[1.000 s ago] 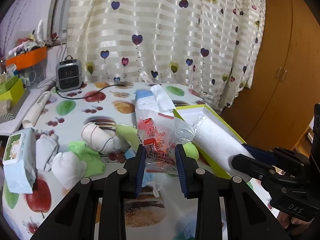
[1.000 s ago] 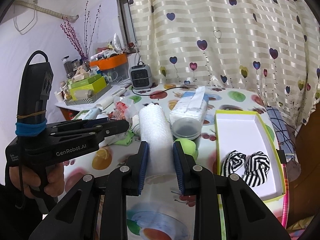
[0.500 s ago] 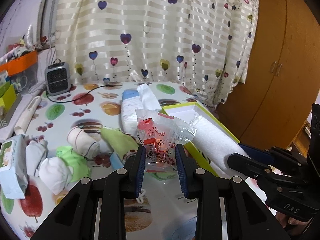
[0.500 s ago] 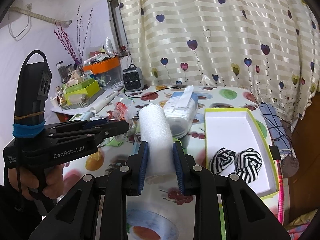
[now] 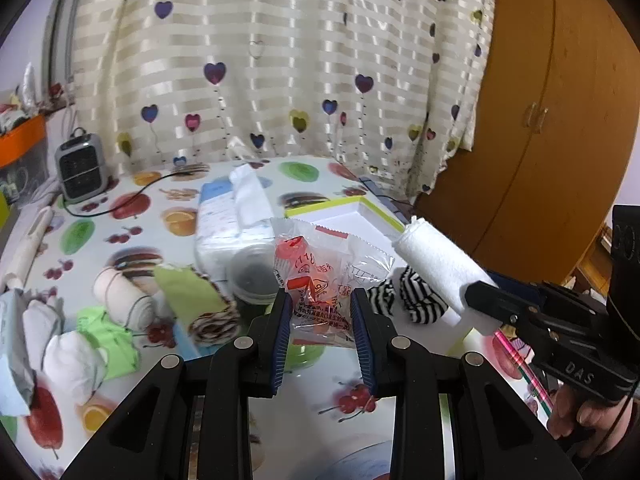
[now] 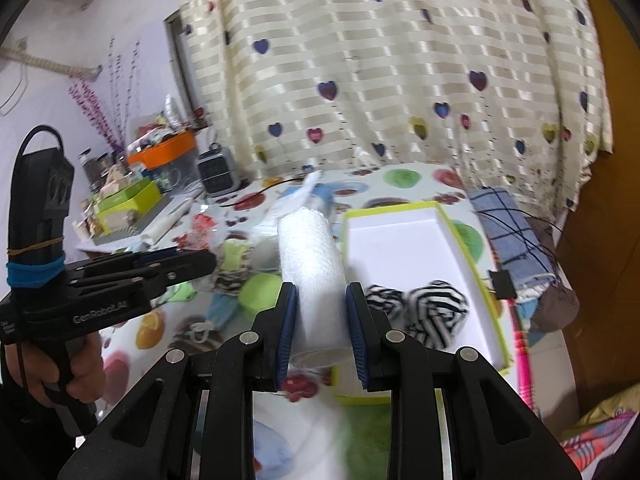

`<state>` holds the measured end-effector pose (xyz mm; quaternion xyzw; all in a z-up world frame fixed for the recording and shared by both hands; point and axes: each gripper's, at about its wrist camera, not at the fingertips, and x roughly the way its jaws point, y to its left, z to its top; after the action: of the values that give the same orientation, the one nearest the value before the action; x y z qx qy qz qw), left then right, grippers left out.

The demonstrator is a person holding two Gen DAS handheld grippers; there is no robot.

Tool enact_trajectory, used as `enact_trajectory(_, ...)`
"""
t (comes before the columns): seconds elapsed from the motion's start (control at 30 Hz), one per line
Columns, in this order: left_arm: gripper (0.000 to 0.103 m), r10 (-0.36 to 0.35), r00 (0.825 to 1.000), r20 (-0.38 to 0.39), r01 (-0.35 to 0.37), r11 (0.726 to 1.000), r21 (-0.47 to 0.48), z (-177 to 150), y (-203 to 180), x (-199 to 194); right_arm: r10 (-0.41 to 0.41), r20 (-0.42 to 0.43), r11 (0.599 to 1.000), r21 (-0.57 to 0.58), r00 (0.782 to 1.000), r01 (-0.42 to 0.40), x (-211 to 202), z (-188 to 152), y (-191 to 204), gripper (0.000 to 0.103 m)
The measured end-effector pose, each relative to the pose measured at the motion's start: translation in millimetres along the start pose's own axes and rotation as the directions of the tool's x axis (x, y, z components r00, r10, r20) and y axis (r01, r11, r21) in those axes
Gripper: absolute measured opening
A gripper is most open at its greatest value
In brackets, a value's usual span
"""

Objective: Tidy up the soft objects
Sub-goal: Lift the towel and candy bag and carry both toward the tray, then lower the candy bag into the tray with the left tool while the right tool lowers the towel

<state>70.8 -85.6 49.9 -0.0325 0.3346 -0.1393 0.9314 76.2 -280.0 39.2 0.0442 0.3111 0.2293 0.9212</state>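
My left gripper (image 5: 319, 322) is clamped on a crinkled clear plastic packet with red print (image 5: 320, 280), held above the fruit-patterned tablecloth (image 5: 132, 216). My right gripper (image 6: 320, 320) pinches a white rolled towel (image 6: 312, 256), jaws narrowed against it, over the left edge of the green-rimmed white box (image 6: 470, 256); two black-and-white striped sock balls (image 6: 416, 308) lie inside at 3 o'clock.

Both tongs, left (image 5: 320, 312) and right (image 6: 320, 308), are raised, each clamped on its load.
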Motion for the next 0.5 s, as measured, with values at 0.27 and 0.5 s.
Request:
enact_trajectory(0.27,0.028,-0.027,0.999,-0.026,0.028,0.999,0.034,2.9,-18.5,18.2,-0.051,-0.006,0.996,0.071,0.999,0.051,2.9,-3.3,-35.5,0.027)
enact_trajectory(0.5,0.028,-0.06,0.996,-0.067,0.064,0.996,0.065,1.0,-35.4,38.5,-0.081,-0.035,0.989,0.123,0.996,0.084,15.2,-10.3,-60.3,0.027)
